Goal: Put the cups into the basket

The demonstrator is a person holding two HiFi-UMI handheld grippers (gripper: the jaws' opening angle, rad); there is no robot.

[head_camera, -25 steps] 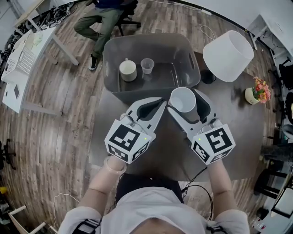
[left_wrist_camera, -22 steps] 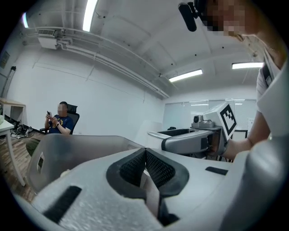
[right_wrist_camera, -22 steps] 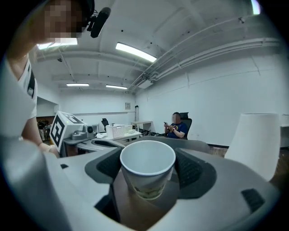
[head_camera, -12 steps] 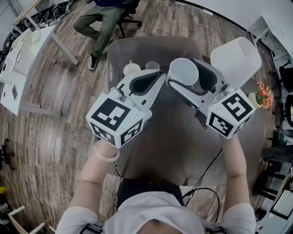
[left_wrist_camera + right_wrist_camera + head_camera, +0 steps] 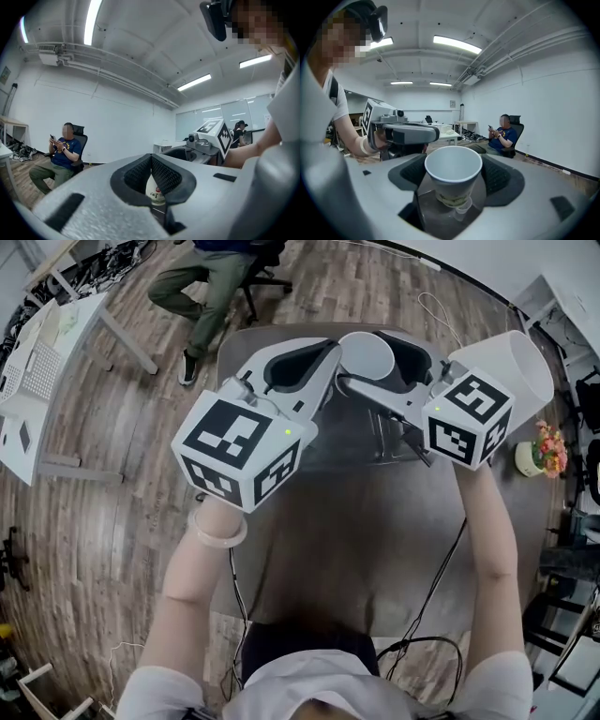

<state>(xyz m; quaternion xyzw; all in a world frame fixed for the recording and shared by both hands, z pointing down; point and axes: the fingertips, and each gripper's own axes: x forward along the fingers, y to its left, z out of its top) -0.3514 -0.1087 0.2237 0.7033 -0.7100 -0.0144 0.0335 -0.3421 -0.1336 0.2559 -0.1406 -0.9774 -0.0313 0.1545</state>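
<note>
My right gripper (image 5: 373,360) is shut on a white paper cup (image 5: 367,353), which stands upright, mouth up, between the jaws (image 5: 453,165). It hangs over the grey basket (image 5: 229,357), which both grippers largely hide. To its left my left gripper (image 5: 323,351) is shut, tips meeting with nothing between them (image 5: 151,157). Through the hollow behind its tips I see a white cup with red print (image 5: 155,192) down in the basket. Under the held cup a small clear cup (image 5: 461,209) shows on the basket floor.
The basket stands at the far end of a dark table (image 5: 356,549). A white lampshade (image 5: 511,362) and a small flower pot (image 5: 542,451) are at the right. A person sits on a chair (image 5: 202,277) beyond the table; a white desk (image 5: 47,343) is far left.
Both grippers have risen and moved away from me, from the table in front of the basket to over it. The right one carried the paper cup along.
</note>
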